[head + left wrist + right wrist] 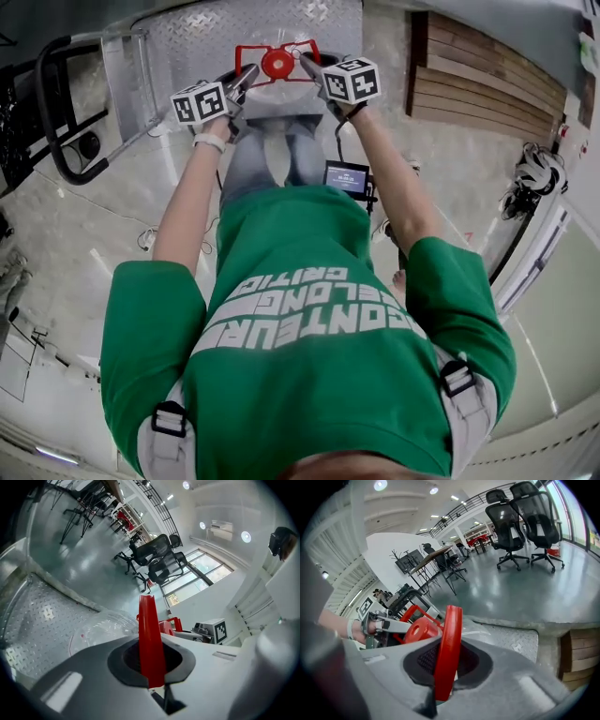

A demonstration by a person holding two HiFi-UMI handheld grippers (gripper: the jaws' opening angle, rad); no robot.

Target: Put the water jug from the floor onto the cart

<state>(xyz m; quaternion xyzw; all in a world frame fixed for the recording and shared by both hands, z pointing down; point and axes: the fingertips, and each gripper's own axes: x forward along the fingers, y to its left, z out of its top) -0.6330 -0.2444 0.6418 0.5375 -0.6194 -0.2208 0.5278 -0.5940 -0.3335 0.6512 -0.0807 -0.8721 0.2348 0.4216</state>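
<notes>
The water jug (277, 86) is clear plastic with a red cap (277, 63) and a red handle frame (261, 47). It is over the cart's diamond-plate deck (197, 42); I cannot tell whether it rests on it. My left gripper (246, 77) is shut on the frame's left side, where the left gripper view shows a red bar (150, 634) clamped between the jaws. My right gripper (306, 62) is shut on the right side, its jaws pressing a red bar (448, 644). The jug's clear body (101, 629) shows beyond the left gripper (151, 641), and the cap (421, 629) beyond the right gripper (446, 656).
The cart's black push handle (54, 122) curves at the left. A wooden pallet (487, 84) lies right of the cart. A coiled cable bundle (536, 173) sits by the right wall. Office chairs (520, 513) stand across the grey floor.
</notes>
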